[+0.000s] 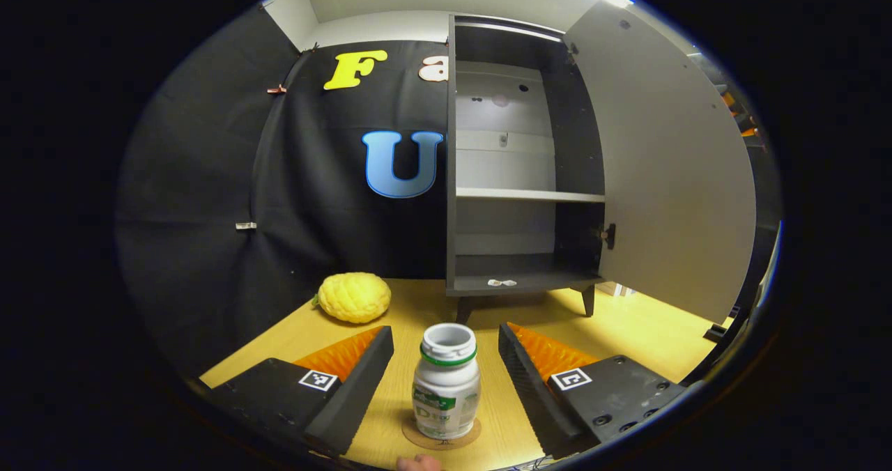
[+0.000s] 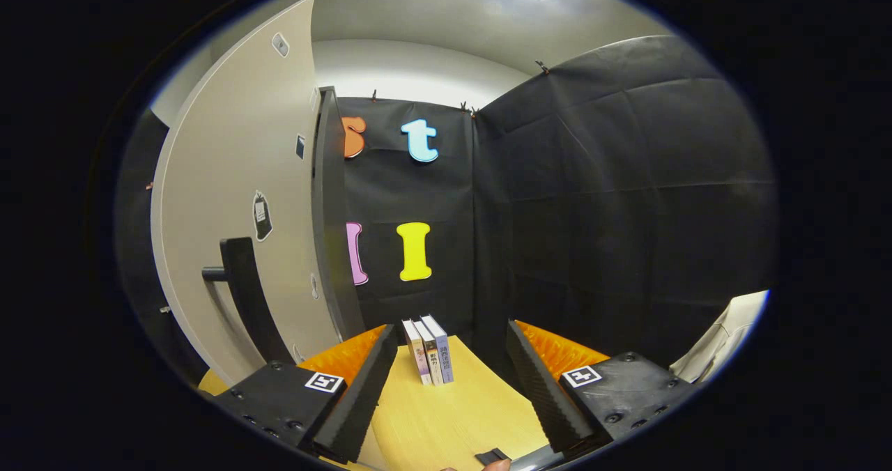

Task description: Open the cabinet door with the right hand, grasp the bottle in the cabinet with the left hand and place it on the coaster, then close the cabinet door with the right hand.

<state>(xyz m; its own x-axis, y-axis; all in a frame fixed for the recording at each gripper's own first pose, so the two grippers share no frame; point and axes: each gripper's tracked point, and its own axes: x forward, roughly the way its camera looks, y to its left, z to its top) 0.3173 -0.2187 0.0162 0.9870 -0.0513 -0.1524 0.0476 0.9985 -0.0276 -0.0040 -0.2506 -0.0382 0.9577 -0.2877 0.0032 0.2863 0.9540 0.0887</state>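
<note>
Left gripper view: the left gripper (image 1: 446,380) sits spread wide around the bottle (image 1: 447,390), which stands upright on the coaster (image 1: 441,436), fingers apart from it. Pulling back crooked could clip and tip it. Yellow table (image 1: 627,325), open cabinet (image 1: 523,178).

Right gripper view: the right gripper (image 2: 446,387) is spread, holding nothing, beside the open door (image 2: 237,199); swinging it carelessly could miss the handle (image 2: 244,297). Books (image 2: 428,351) stand on the table.

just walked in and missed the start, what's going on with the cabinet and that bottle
A person works two handheld tongs at a wooden table. The white bottle already stands on the round coaster, between the open fingers of the left tongs, which do not touch it. The cabinet door is wide open. The right tongs are open and empty, beside the door handle. Closing the door is what remains.
</note>
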